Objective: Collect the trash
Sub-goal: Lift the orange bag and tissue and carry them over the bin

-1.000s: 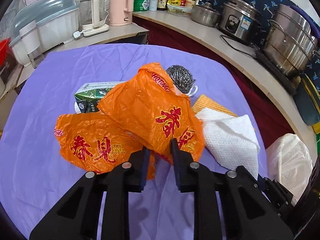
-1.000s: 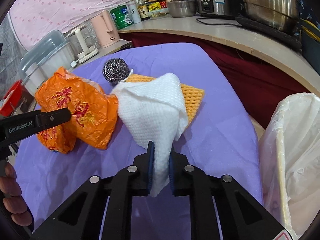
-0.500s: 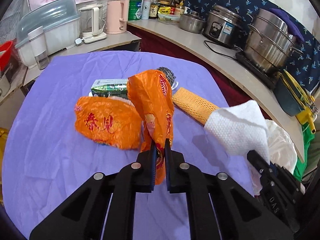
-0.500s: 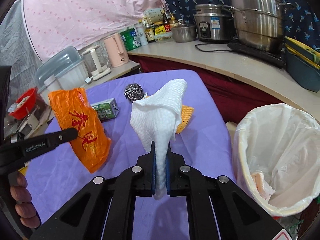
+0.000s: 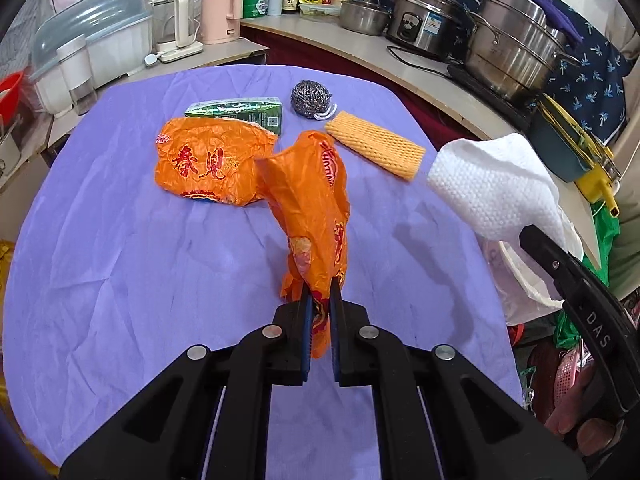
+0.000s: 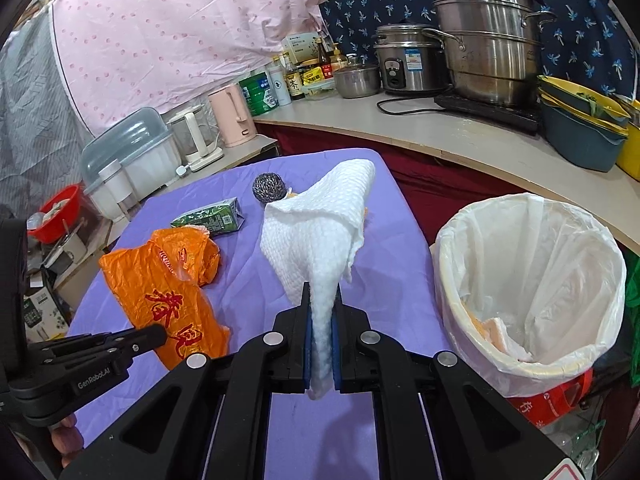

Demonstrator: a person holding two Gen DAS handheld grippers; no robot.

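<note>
My left gripper (image 5: 319, 300) is shut on an orange plastic bag (image 5: 314, 208) and holds it above the purple table (image 5: 120, 260). A second orange bag (image 5: 208, 160) lies on the table behind it. My right gripper (image 6: 321, 300) is shut on a white paper towel (image 6: 320, 232) and holds it above the table's right part, left of the white-lined trash bin (image 6: 532, 280). The towel also shows in the left wrist view (image 5: 492, 188). The held orange bag shows in the right wrist view (image 6: 168, 292).
A green drink carton (image 5: 236, 110), a steel scourer (image 5: 310, 94) and a yellow foam net sleeve (image 5: 374, 146) lie at the table's far side. The counter behind holds kettles, bottles, pots (image 6: 488, 52) and stacked basins (image 6: 580, 128).
Both grippers have risen and pulled back. The orange bag is lifted clear of the second bag; the towel has moved right, toward the bin, which is now closer in the right wrist view.
</note>
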